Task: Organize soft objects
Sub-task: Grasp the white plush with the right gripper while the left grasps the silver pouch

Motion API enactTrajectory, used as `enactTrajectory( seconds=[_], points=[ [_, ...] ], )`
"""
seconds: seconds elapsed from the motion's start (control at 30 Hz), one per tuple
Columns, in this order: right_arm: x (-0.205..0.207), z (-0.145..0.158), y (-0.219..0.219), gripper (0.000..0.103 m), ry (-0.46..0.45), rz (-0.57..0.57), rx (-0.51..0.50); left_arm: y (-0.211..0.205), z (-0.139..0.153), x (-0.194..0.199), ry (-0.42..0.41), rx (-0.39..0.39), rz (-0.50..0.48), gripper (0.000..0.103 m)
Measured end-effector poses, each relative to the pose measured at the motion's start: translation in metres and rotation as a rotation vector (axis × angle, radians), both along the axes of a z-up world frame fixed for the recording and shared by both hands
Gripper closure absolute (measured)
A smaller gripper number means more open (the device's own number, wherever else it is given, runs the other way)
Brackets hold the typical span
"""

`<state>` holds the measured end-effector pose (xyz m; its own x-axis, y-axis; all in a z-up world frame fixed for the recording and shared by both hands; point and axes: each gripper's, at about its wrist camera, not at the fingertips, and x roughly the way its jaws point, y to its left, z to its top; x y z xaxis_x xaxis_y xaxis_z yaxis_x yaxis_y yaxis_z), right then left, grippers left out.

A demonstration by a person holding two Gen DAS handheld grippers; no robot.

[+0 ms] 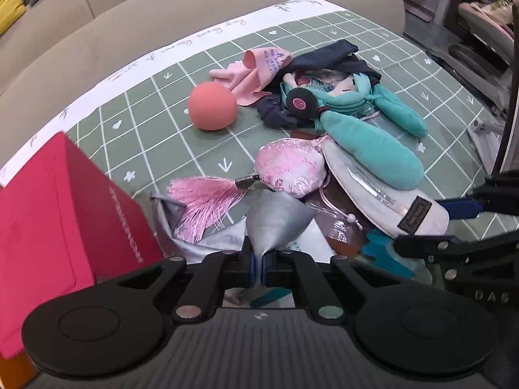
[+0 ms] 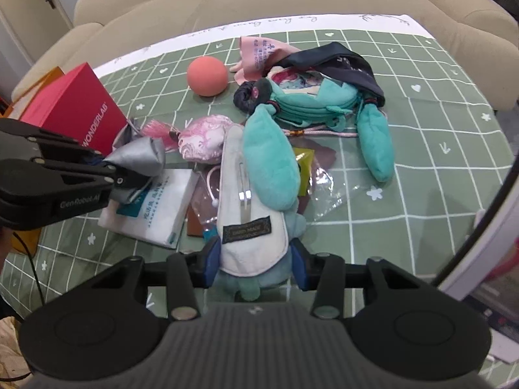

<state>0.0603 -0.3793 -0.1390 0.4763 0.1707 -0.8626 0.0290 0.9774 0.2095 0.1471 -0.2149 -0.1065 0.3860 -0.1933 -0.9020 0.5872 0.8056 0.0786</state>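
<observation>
Two grippers were in frame over the green grid-patterned tablecloth (image 2: 405, 149). The left gripper (image 1: 258, 264) had its blue-padded fingers (image 1: 252, 265) pressed together on a pinched corner of a crumpled silver-grey satin fabric piece (image 1: 275, 220); the cloth fanned out forward from the pads, and the rest trailed left under a pink tassel (image 1: 202, 199). From the right wrist view the same silver cloth (image 2: 139, 159) hung bunched at the left gripper's tips (image 2: 121, 180), just above a white plastic-wrapped tissue pack (image 2: 152, 214).

The right gripper (image 2: 254, 264) stood with its fingers (image 2: 209, 264) spread wide. The near rounded end of a white oval fleece pouch with a dark woven label (image 2: 249, 227) lay between them; whether the pads touched the pouch I could not tell. A pale teal plush piece (image 2: 249, 283) showed beneath that end.

A long teal plush pigtail of a doll-shaped pouch (image 2: 269, 162) lay across the far part of the white pouch. A pink brocade sachet (image 1: 288, 171) sat just left of the pouch, attached to the tassel. A coral foam ball (image 1: 212, 105) rested further back, apart from the pile, near a pink printed cloth (image 1: 256, 73). A red cardboard box (image 1: 65, 214) stood at left.
</observation>
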Motion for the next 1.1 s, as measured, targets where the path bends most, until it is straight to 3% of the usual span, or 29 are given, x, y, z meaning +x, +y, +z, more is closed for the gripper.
enactTrajectory(
  seconds=[0.13, 0.23, 0.33, 0.57, 1.1],
  points=[
    [-0.008, 0.007, 0.009, 0.059, 0.001, -0.008, -0.031, 0.009, 0.013, -0.012, -0.079, -0.029, 0.067, 0.102],
    [-0.013, 0.013, 0.015, 0.059, 0.016, -0.031, -0.033, 0.011, 0.022, -0.018, -0.077, -0.031, 0.077, 0.102],
    [-0.018, 0.019, 0.024, 0.059, 0.033, -0.036, -0.050, 0.023, 0.035, -0.023, -0.095, -0.043, 0.155, 0.102],
    [-0.033, 0.046, 0.040, 0.059, 0.000, -0.073, -0.058, 0.051, 0.074, -0.024, -0.089, -0.125, 0.248, 0.101],
    [-0.071, 0.120, 0.055, 0.059, -0.123, -0.127, -0.001, 0.096, 0.173, -0.031, -0.152, -0.296, 0.312, 0.101]
  ],
)
